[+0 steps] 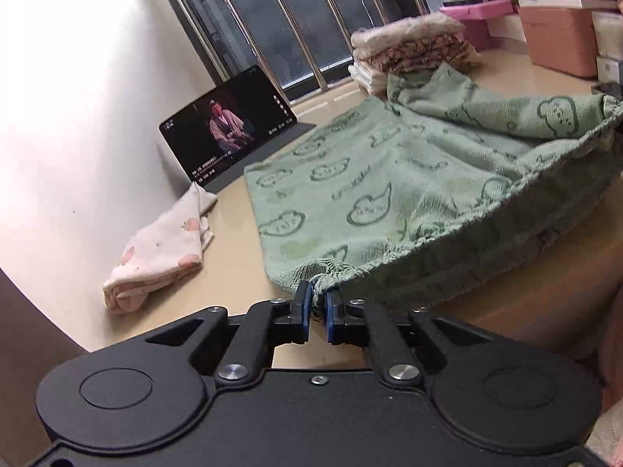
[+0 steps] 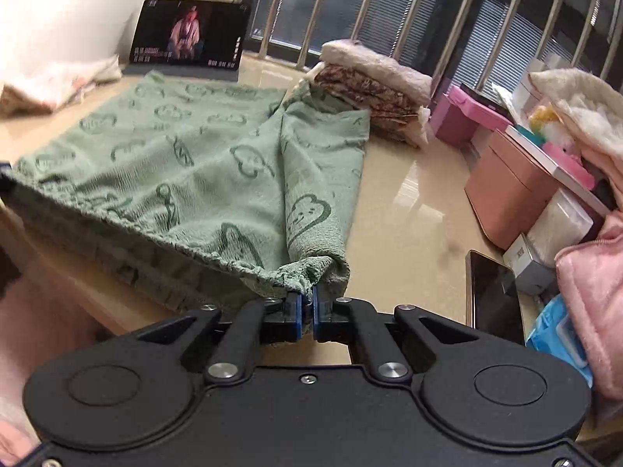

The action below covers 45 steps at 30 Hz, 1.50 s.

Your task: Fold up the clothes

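Both grippers (left (image 1: 319,303), right (image 2: 307,297)) pinch one green towel (image 1: 350,194).

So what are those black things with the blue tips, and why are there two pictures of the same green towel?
Those black things are grabbers, one held in each of a person's hands. Each has a little camera looking along its two fingers, so you get two pictures: one from the left, one from the right.

The left gripper is pinching one near corner of the green towel, and the right gripper is pinching the other near corner. The rest of the towel lies on the beige table.

Also on the table: a stack of folded towels, a small pink-and-white cloth, a tablet playing a video, pink boxes and a dark phone.
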Tool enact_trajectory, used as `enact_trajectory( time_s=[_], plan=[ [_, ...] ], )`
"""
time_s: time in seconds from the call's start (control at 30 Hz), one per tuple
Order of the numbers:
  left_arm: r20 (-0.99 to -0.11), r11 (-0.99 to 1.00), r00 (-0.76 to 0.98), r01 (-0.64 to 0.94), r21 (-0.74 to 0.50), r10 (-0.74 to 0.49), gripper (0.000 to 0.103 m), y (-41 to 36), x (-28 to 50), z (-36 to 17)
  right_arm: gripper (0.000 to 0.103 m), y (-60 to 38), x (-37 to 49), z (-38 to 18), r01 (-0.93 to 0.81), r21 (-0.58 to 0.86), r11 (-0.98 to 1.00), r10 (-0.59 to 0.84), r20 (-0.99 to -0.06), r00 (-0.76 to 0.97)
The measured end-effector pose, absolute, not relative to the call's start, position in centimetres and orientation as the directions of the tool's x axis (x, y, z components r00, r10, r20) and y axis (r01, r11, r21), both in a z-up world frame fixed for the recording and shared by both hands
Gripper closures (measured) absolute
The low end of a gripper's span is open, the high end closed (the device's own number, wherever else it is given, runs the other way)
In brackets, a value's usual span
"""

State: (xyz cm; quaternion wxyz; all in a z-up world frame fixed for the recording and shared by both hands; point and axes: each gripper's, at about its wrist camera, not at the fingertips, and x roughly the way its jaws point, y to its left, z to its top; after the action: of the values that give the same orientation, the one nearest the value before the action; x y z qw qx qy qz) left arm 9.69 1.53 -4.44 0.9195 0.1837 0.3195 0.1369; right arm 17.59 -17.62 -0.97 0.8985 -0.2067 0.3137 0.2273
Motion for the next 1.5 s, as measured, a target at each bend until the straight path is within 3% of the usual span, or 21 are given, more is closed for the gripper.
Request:
enact_trajectory(
  time_s=[0.2, 0.3, 0.37, 0.47, 0.53, 0.7, 0.87, 1.13, 1.23, 1.33, 1.43, 1.5],
  plan=[
    [-0.398, 0.886, 0.866, -0.104, 0.452, 0.305, 0.097, 3.0, 10.3, 4.3, 0.099, -18.4, 18.0, 3.7, -0.534, -0.045, 0.844, 0.386, -0.639, 0.665],
    [-0.294, 0.853, 0.894, -0.161, 0.496, 0.339, 0.097, 5.6, 16.8, 10.8, 0.099, -16.6, 19.8, 10.0, -0.522, -0.102, 0.847, 0.385, -0.56, 0.734],
    [-0.235, 0.843, 0.867, -0.308, 0.44, 0.439, 0.097, 7.6, 22.2, 18.1, 0.1, -15.3, 21.0, 14.3, -0.511, -0.139, 0.848, 0.384, -0.504, 0.774],
    [-0.083, 0.857, 0.893, -0.393, 0.333, 0.442, 0.097, 7.5, 21.7, 26.9, 0.1, -13.4, 22.8, 20.6, -0.489, -0.193, 0.851, 0.381, -0.413, 0.827],
    [0.034, 0.836, 0.893, -0.434, 0.335, 0.45, 0.097, 6.5, 20.4, 30.5, 0.1, -12.2, 24.0, 24.9, -0.471, -0.228, 0.852, 0.38, -0.35, 0.856],
    [0.104, 0.781, 0.868, -0.484, 0.394, 0.486, 0.097, 5.1, 20.0, 32.8, 0.1, -9.6, 26.5, 34.4, -0.429, -0.292, 0.855, 0.383, -0.202, 0.901],
    [0.109, 0.799, 0.896, -0.434, 0.416, 0.43, 0.097, 4.1, 18.5, 32.6, 0.1, -11.1, 25.3, 34.7, -0.487, -0.225, 0.844, 0.45, -0.197, 0.871],
    [0.324, 0.624, 0.832, -0.553, 0.552, 0.451, 0.097, 1.0, 16.0, 31.5, 0.099, -13.1, 22.7, 35.7, -0.543, -0.185, 0.819, 0.521, -0.158, 0.839],
    [0.204, 0.76, 0.916, -0.4, 0.513, 0.345, 0.097, 1.1, 15.8, 31.9, 0.1, -13.9, 23.2, 35.8, -0.623, -0.102, 0.776, 0.593, -0.219, 0.775],
    [0.18, 0.642, 0.874, -0.459, 0.615, 0.452, 0.097, 0.6, 20.9, 29.5, 0.1, -11.5, 26.0, 32.9, -0.407, -0.318, 0.856, 0.344, -0.238, 0.908],
    [0.035, 0.638, 0.858, -0.409, 0.653, 0.513, 0.097, 1.4, 27.1, 27.4, 0.1, -9.6, 32.3, 29.0, -0.358, -0.341, 0.869, 0.212, -0.398, 0.892],
    [0.081, 0.581, 0.838, -0.441, 0.684, 0.54, 0.097, 0.8, 29.5, 27.0, 0.1, -8.6, 35.3, 27.6, -0.293, -0.358, 0.887, 0.125, -0.424, 0.897]
  ],
)
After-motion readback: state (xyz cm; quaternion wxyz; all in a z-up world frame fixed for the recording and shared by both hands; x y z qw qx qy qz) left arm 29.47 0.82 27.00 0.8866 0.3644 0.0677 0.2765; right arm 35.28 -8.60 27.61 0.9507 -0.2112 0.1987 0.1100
